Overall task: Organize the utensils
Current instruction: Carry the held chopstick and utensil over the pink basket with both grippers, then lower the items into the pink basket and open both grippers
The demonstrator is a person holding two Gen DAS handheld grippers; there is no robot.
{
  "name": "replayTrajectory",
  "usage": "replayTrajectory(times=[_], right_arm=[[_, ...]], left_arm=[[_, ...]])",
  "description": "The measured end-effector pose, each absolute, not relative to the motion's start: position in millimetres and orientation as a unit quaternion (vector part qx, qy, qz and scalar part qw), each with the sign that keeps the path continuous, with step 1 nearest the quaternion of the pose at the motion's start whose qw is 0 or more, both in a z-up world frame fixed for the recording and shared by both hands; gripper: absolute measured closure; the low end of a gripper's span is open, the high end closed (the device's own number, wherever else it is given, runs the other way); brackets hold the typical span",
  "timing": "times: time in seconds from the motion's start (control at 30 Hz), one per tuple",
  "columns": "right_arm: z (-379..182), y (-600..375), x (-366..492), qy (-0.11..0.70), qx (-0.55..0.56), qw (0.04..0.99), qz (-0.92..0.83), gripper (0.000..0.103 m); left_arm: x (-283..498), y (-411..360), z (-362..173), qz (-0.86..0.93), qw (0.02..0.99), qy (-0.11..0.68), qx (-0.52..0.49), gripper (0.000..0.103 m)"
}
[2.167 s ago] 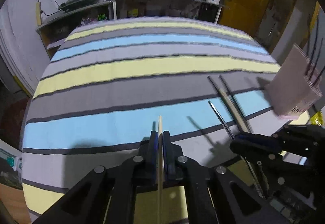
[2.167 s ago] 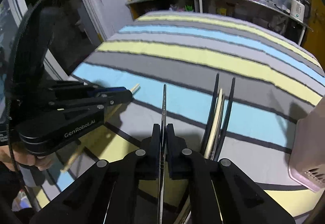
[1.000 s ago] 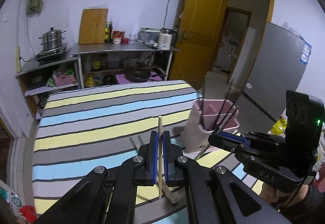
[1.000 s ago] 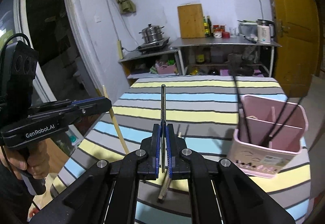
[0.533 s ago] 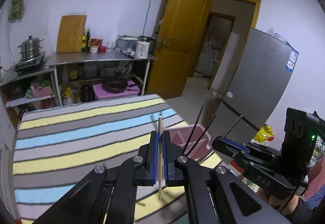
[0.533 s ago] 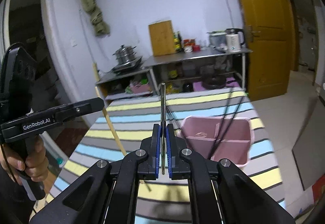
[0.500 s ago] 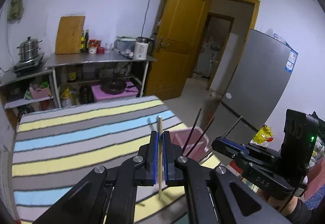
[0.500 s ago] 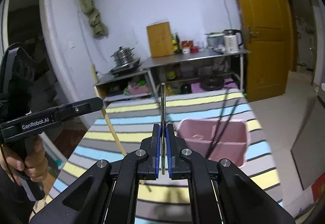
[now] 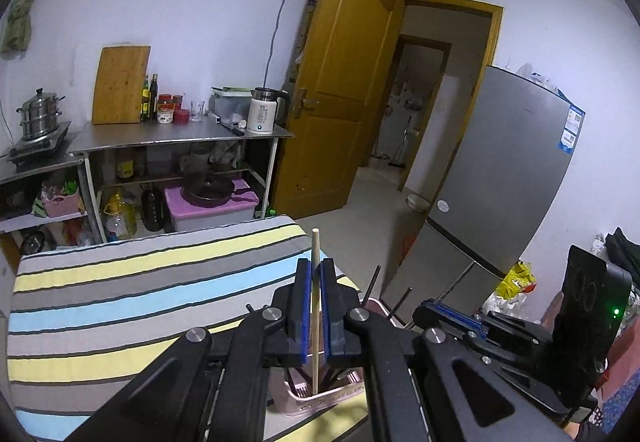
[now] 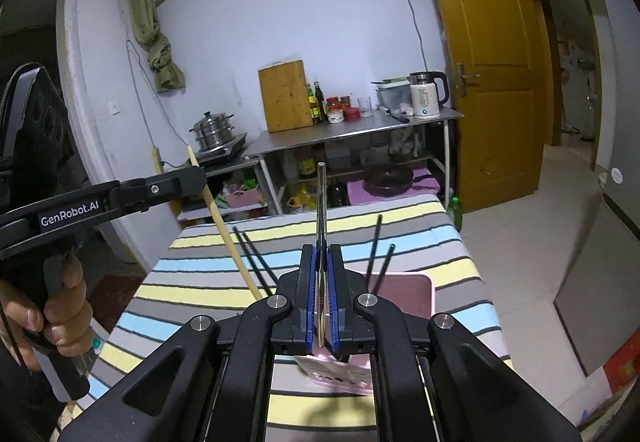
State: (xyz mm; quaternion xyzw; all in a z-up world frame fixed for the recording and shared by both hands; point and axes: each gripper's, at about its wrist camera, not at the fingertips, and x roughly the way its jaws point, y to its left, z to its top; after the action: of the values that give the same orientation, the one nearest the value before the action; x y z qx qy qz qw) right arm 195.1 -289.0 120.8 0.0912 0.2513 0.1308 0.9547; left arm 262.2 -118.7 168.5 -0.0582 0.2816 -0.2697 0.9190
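My left gripper [image 9: 315,266] is shut on a pale wooden chopstick [image 9: 315,242] that stands upright. Its lower end shows over the pink utensil holder [image 9: 320,400] just beneath the fingers. Black chopsticks [image 9: 373,284] stick up out of that holder. In the right wrist view my right gripper [image 10: 321,254] is shut on a thin metal chopstick [image 10: 321,197], also upright, with the pink utensil holder [image 10: 406,290] right behind and below it. The left gripper [image 10: 196,174] appears there at the left, with the wooden chopstick [image 10: 230,242] slanting down toward the holder.
The holder stands near the right end of a table with a striped cloth [image 9: 120,282]. A person's hand [image 10: 60,306] grips the left tool. Behind the table are metal shelves [image 9: 180,133] with a kettle, jars and a pot, a yellow door [image 9: 344,89] and a grey fridge [image 9: 508,177].
Both grippers lifted their chopsticks off the table, rose and swung right. The pink holder, earlier ahead of them, now lies directly under the fingers.
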Motion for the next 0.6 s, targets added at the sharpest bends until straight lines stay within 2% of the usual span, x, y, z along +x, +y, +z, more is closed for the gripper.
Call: replayTrajectory(times=[0.6], right_arm=[[61, -282, 219, 0.310, 0.091, 0.938, 0.125, 0.097]], left_arm=[[281, -136, 107, -0.267, 0.908, 0.319, -0.041, 0.099]])
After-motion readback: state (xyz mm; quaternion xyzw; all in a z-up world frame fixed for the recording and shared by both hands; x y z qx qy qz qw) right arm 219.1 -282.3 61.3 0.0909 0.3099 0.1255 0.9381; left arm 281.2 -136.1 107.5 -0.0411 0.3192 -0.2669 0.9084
